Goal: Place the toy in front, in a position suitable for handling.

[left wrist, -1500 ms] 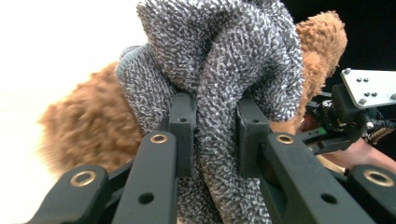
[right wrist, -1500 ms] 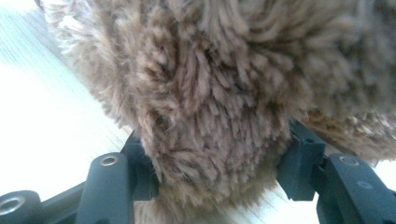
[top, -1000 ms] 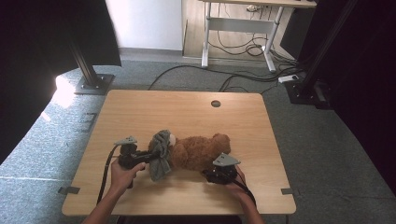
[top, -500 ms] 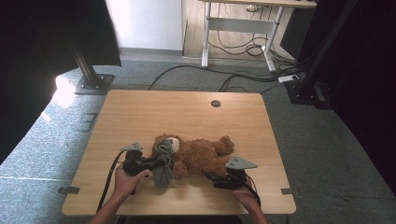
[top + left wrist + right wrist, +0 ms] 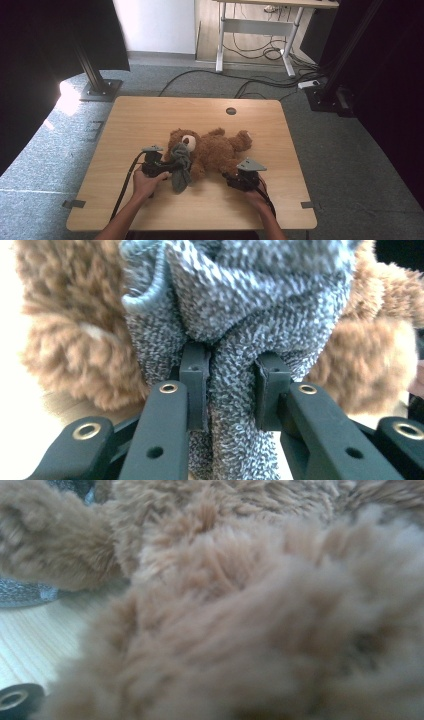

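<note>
A brown teddy bear lies on its back in the middle of the wooden table. A grey knitted cloth hangs beside its head. My left gripper is shut on that cloth. In the left gripper view the two pads of my left gripper pinch the grey knit, with the bear's fur behind it. My right gripper reaches the bear's near leg from the right. Its jaws have just been closing. Brown fur lies over and between them and hides the pads.
A round cable hole sits near the table's far edge. Cables trail from both grippers toward the near edge. Beyond the table stand a desk frame, floor cables and black stands. Bare wood shows left of the bear's leg.
The bear has shifted toward the far side and its face has come into view beside the cloth. My left gripper moved right with the cloth. My right gripper drew closer to the bear's leg.
</note>
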Demonstrator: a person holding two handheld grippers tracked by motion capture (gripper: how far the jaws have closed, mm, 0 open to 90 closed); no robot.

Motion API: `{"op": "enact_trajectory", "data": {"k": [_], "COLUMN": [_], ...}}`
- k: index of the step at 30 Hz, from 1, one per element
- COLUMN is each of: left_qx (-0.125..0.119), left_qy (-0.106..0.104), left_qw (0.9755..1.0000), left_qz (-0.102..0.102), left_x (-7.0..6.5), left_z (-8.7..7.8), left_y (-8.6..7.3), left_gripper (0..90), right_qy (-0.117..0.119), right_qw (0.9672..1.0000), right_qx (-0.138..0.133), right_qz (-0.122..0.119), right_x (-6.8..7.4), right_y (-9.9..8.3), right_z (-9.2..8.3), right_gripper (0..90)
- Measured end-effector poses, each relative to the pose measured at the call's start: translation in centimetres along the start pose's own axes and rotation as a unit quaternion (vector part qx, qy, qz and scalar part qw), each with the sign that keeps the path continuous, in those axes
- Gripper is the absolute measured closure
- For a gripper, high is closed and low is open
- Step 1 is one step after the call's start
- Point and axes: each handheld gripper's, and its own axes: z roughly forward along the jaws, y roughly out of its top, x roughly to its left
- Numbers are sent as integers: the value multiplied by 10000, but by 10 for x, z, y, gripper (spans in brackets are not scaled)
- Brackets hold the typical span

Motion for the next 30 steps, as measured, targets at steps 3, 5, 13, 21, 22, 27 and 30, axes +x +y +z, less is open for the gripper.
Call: {"op": "enact_trajectory", "data": {"k": [3, 5, 13, 21, 22, 27, 30], "left_qx": [-56, -133, -317, -401, -381, -252, -44], "left_qy": [4, 12, 231, 738, 818, 1183, 1364], "left_qw": [10000, 9999, 9990, 9958, 9952, 9921, 9902], "left_qz": [26, 29, 222, 363, 368, 320, 291], "left_x": [-3, -4, -8, -2, 0, 13, 22], "left_z": [-5, -9, -29, -80, -86, -119, -134], "left_y": [-1, -1, 0, -8, -10, -26, -38], "left_gripper": [708, 707, 707, 716, 716, 716, 714], "right_qy": [10, -11, -60, -71, -72, -44, -34], "right_qw": [10000, 10000, 9999, 9994, 9993, 9993, 9994], "right_qx": [-64, -78, -30, -85, -96, -107, -135], "right_qz": [12, 35, 152, 338, 343, 345, 328], "right_x": [-2, -2, -4, -15, -16, -16, -16], "right_y": [0, 0, -4, -10, -10, -11, -10], "right_z": [-5, -7, -11, -27, -28, -30, -31], "right_gripper": [409, 396, 303, 281, 279, 270, 270]}}
